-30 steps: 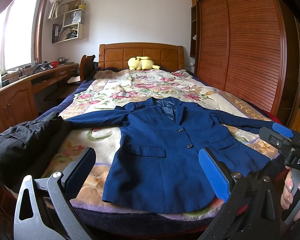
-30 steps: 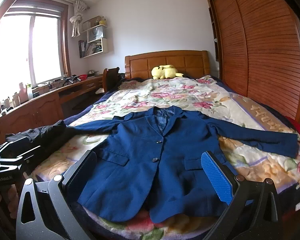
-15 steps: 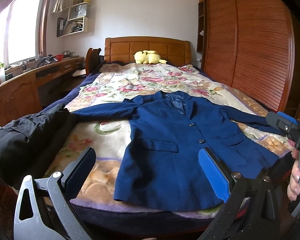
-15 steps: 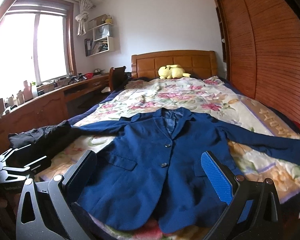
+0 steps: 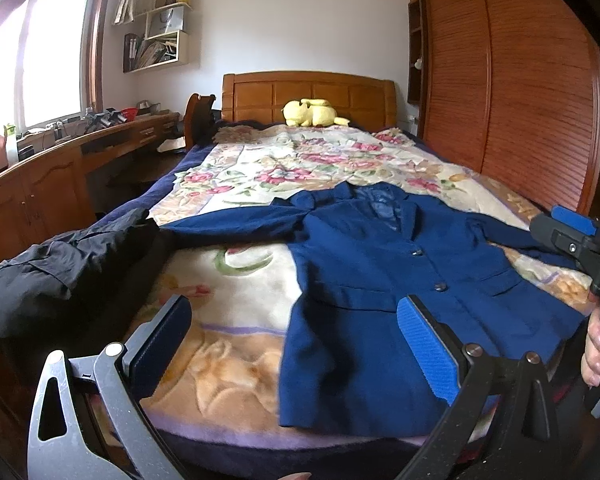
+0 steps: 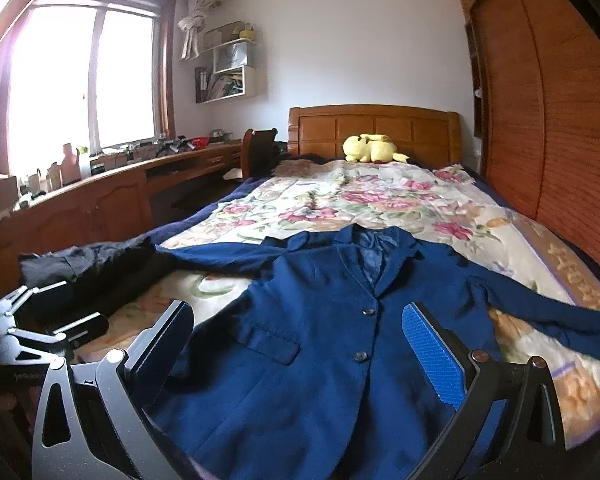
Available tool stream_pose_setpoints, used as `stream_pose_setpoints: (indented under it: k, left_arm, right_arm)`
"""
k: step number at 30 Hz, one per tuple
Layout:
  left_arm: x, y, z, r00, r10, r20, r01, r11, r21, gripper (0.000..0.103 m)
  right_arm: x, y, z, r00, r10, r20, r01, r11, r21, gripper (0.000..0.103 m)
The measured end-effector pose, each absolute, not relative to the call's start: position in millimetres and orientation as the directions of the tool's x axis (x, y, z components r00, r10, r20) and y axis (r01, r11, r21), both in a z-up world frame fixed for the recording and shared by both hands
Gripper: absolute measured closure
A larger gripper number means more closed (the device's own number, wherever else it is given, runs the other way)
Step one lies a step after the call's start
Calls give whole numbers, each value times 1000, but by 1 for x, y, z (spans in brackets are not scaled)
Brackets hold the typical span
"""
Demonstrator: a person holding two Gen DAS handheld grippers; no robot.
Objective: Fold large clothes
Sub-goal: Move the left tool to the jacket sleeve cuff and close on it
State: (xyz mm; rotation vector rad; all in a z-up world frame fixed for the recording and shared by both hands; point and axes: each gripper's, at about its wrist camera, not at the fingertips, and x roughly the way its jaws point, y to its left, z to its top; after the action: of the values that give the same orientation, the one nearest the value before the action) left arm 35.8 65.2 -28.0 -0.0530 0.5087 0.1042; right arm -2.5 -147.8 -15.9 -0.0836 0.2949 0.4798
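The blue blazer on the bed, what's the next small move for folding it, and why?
Probably bring the right gripper to the sleeve stretched toward the bed's right edge, to fold it across the chest. The blue blazer lies flat, buttoned, both sleeves spread, nothing folded yet. Both the right gripper and the left gripper are open and hold nothing.
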Motion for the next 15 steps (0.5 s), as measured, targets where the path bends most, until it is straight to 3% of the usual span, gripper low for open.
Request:
stream_pose_setpoints:
  k: [15]
  left_arm:
    - [108,130,-72,789,145,-597,-165,986,21,0]
  right_arm:
    - [107,-101,-43,761,530,-374,-580,814,-29,0]
